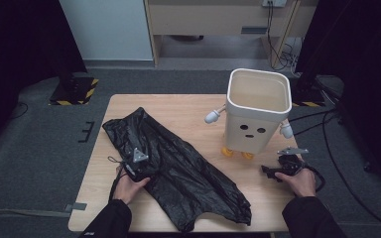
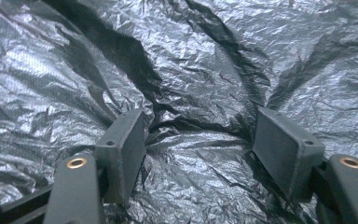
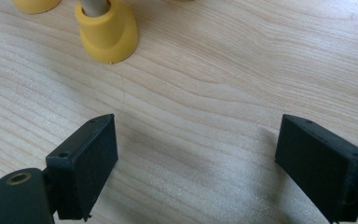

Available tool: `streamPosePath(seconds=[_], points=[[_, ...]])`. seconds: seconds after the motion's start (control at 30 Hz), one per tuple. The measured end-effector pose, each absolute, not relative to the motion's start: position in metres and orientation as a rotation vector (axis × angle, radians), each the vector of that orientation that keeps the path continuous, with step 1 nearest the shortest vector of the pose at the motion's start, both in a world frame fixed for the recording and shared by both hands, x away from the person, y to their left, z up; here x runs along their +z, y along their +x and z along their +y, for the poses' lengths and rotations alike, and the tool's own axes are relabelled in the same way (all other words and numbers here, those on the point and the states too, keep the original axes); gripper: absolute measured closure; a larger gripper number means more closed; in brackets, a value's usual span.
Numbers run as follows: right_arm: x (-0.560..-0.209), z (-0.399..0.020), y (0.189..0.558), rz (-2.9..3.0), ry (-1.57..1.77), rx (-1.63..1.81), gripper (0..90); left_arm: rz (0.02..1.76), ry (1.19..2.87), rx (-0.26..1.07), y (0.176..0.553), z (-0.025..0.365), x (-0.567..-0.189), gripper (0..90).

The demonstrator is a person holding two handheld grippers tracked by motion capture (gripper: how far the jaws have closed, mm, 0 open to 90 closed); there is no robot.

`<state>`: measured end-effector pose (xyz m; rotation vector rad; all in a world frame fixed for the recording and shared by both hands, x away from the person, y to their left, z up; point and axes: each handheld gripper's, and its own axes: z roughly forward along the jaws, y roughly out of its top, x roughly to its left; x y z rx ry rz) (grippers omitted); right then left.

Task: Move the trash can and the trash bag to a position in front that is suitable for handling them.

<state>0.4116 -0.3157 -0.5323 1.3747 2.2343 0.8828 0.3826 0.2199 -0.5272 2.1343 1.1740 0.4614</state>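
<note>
A crumpled black plastic bag [image 1: 178, 168] lies spread across the left and middle of the wooden table [image 1: 178, 106]. My left gripper [image 1: 135, 166] rests on the bag's left part, held by a hand. In the left gripper view the gripper [image 2: 198, 135] is open, its pads pushed down into the bag [image 2: 191, 70], and a loose wrinkle rises between them without touching either pad. My right gripper [image 1: 267, 170] lies low over bare wood at the right, pointing left. It stands wide open [image 3: 196, 149] with nothing between its pads.
A white bin [image 1: 255, 114] with a face, small arms and yellow feet [image 3: 107, 30] stands open-topped at the table's back right, just beyond the right gripper. Cables run on the floor to the right. Dark stands flank the table.
</note>
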Motion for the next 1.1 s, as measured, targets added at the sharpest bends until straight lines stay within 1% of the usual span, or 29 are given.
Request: streamPosePath(seconds=[0.4, 0.43, 0.47, 0.5, 0.53, 0.6, 0.63, 0.67, 0.7, 0.73, 0.8, 0.83, 0.93, 0.97, 1.0, 1.03, 1.1], points=[[-0.53, -0.312, 0.403, 2.271, 1.369, 0.878, 12.5, 1.205, 2.169, 0.441, 0.356, 0.248, -0.523, 33.2], [-0.53, -0.312, 0.402, 2.274, 1.37, 0.883, 13.8, 1.208, 2.174, 0.438, 0.354, 0.25, -0.522, 33.2], [-0.528, -0.311, 0.4, 2.279, 1.383, 0.883, 17.9, 1.22, 2.186, 0.442, 0.352, 0.253, -0.52, 32.5], [-0.527, -0.311, 0.399, 2.276, 1.386, 0.886, 20.1, 1.224, 2.182, 0.448, 0.351, 0.254, -0.518, 32.5], [-0.525, -0.312, 0.399, 2.269, 1.383, 0.895, 22.3, 1.225, 2.167, 0.461, 0.35, 0.256, -0.515, 32.4], [-0.523, -0.312, 0.398, 2.26, 1.382, 0.903, 23.1, 1.224, 2.142, 0.478, 0.35, 0.257, -0.511, 30.8], [-0.518, -0.313, 0.397, 2.222, 1.375, 0.938, 24.2, 1.223, 2.094, 0.496, 0.349, 0.258, -0.506, 29.3], [-0.515, -0.313, 0.396, 2.208, 1.382, 0.956, 24.2, 1.219, 2.022, 0.523, 0.348, 0.26, -0.497, 28.6], [-0.515, -0.313, 0.396, 2.208, 1.382, 0.956, 24.2, 1.219, 2.022, 0.523, 0.348, 0.26, -0.497, 27.8], [-0.508, -0.314, 0.394, 2.167, 1.374, 1.007, 23.3, 1.207, 1.951, 0.561, 0.347, 0.259, -0.486, 26.7], [-0.502, -0.315, 0.393, 2.132, 1.37, 1.04, 23.0, 1.192, 1.936, 0.562, 0.347, 0.259, -0.483, 26.2], [-0.493, -0.317, 0.391, 2.077, 1.361, 1.083, 21.4, 1.169, 1.867, 0.559, 0.347, 0.257, -0.476, 25.6], [-0.486, -0.318, 0.39, 2.03, 1.356, 1.117, 20.7, 1.127, 1.852, 0.594, 0.347, 0.252, -0.468, 25.6], [-0.478, -0.322, 0.39, 1.97, 1.35, 1.15, 20.3, 1.092, 1.841, 0.631, 0.349, 0.246, -0.458, 25.5], [-0.478, -0.322, 0.39, 1.97, 1.35, 1.15, 20.3, 1.092, 1.841, 0.631, 0.349, 0.246, -0.458, 25.4], [-0.471, -0.326, 0.39, 1.921, 1.348, 1.179, 19.8, 1.047, 1.806, 0.619, 0.352, 0.24, -0.448, 25.4], [-0.465, -0.328, 0.392, 1.889, 1.337, 1.199, 20.0, 1.013, 1.798, 0.619, 0.355, 0.232, -0.44, 25.4]])
